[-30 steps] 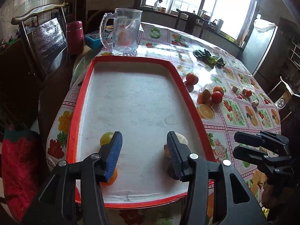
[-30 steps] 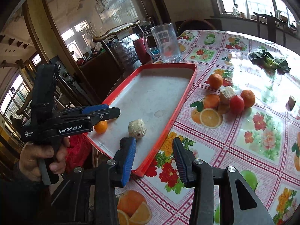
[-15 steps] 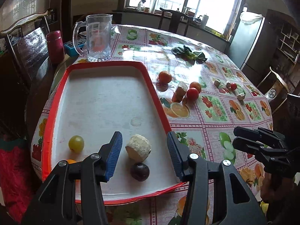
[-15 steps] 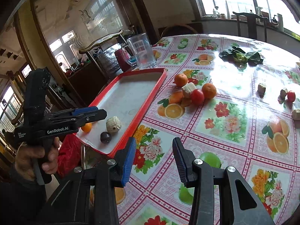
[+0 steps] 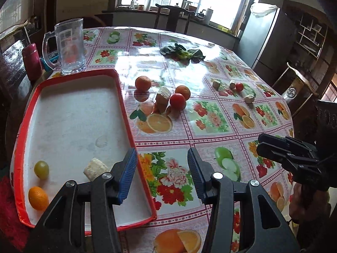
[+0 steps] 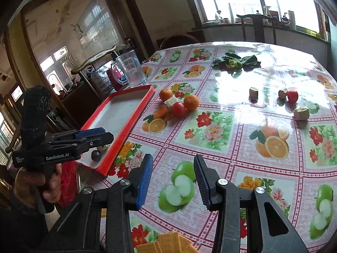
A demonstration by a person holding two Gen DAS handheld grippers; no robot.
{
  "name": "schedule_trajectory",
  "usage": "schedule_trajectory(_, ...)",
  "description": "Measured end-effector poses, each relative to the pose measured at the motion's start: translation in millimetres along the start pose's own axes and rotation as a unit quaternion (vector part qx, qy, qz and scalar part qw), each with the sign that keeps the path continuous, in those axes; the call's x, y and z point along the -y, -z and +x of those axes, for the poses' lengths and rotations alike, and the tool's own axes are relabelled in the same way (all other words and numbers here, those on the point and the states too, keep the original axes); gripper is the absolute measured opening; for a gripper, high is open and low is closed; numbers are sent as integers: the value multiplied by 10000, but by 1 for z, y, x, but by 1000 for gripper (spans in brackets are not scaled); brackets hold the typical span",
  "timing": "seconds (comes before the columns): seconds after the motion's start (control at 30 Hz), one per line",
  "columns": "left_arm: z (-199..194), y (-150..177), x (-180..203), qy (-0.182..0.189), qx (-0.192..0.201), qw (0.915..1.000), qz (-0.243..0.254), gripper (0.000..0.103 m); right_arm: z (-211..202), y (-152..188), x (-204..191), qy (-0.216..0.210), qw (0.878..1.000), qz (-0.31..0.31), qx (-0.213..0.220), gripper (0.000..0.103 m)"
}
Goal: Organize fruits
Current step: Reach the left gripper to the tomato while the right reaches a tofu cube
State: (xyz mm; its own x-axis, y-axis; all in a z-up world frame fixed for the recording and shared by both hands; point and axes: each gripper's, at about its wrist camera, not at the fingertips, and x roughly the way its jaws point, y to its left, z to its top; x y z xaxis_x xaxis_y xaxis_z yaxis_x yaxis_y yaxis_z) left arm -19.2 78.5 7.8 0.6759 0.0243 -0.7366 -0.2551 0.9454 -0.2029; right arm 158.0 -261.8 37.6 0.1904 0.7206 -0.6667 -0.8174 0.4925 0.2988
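Note:
A red-rimmed white tray [image 5: 124, 107] on the table's left holds a yellow-green fruit [image 5: 41, 169], a small orange [image 5: 38, 198], a pale chunk [image 5: 94, 169] and a dark plum [image 6: 96, 155]. Right of it on the tablecloth lie two oranges [image 5: 143, 82] [image 5: 182, 92], a tomato [image 5: 177, 100] and a brown chunk [image 5: 163, 97]. My left gripper [image 5: 162, 172] hangs open and empty over the tray's right rim. My right gripper [image 6: 173, 175] hangs open and empty over a printed green apple. Each gripper also shows in the other's view, the left gripper [image 6: 105, 135] and the right gripper [image 5: 261, 145].
Farther right lie a small tomato [image 6: 292, 96] and several pale or brown chunks [image 6: 301, 112]. Leafy greens [image 5: 182, 53] lie near the far edge. A glass mug [image 5: 69, 46] and a red flask [image 5: 31, 61] stand behind the tray. Crackers [image 6: 166, 242] lie at the near edge.
Both grippers have swung to the right. The left one left the tray's inside, where the pale chunk lay between its fingers, and now hangs over the tray's right rim.

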Motion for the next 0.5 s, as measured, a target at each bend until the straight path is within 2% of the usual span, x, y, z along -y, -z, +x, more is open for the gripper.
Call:
schedule_trajectory(0.13, 6, -3, 10, 169, -23, 9999, 3, 48, -6, 3, 14, 102, 9999, 116, 39, 43)
schedule_trajectory(0.5, 28, -15, 30, 318, -157, 9993, 74, 48, -13, 8, 54, 375, 9982, 469, 83, 43)
